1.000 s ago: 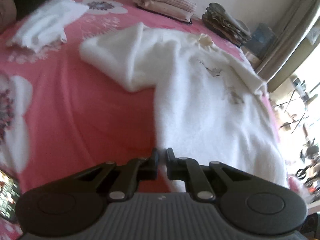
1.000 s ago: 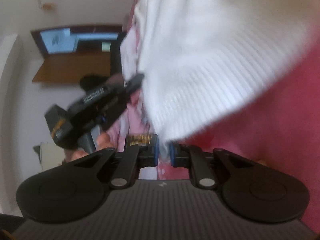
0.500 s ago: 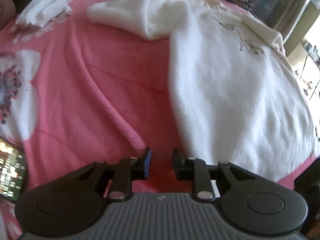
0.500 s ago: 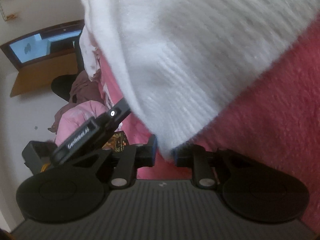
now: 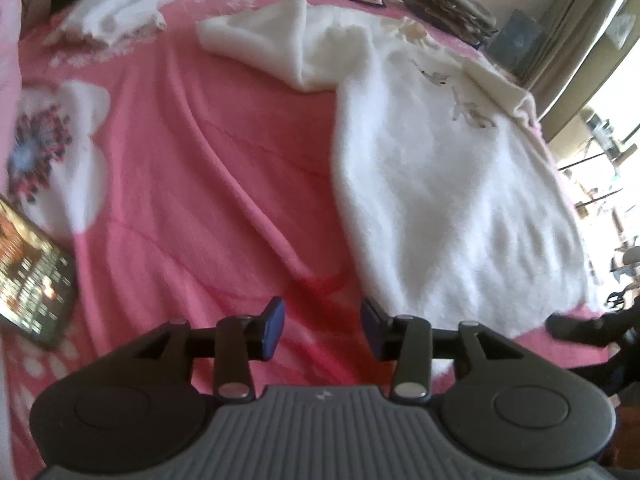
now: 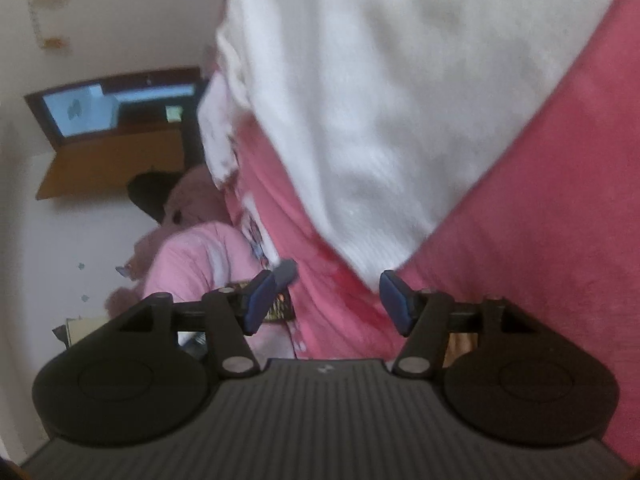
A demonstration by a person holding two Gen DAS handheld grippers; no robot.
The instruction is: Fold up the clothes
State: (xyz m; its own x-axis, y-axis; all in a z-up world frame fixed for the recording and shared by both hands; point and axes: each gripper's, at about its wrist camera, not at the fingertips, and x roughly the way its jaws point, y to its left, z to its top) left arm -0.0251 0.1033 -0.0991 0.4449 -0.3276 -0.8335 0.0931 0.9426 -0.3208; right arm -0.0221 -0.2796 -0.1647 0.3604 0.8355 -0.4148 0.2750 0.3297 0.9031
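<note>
Here both tools are spreading apart with nothing between: left tool (image 5: 322,328) and right tool (image 6: 328,300) just short of the fluffy white knitted sweater's (image 5: 440,184) hem on the pink flowered bedspread (image 5: 200,160).

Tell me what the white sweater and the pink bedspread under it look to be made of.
White sweater: looks like a soft, fuzzy knit, matte; its surface is fluffy and faint ribbing shows near the hem in the right wrist view. Whether wool or synthetic cannot be told.
Pink bedspread: seems a plush, fleece-like fabric with a short nap, matte, lying in soft creases, printed with white flowers.
</note>
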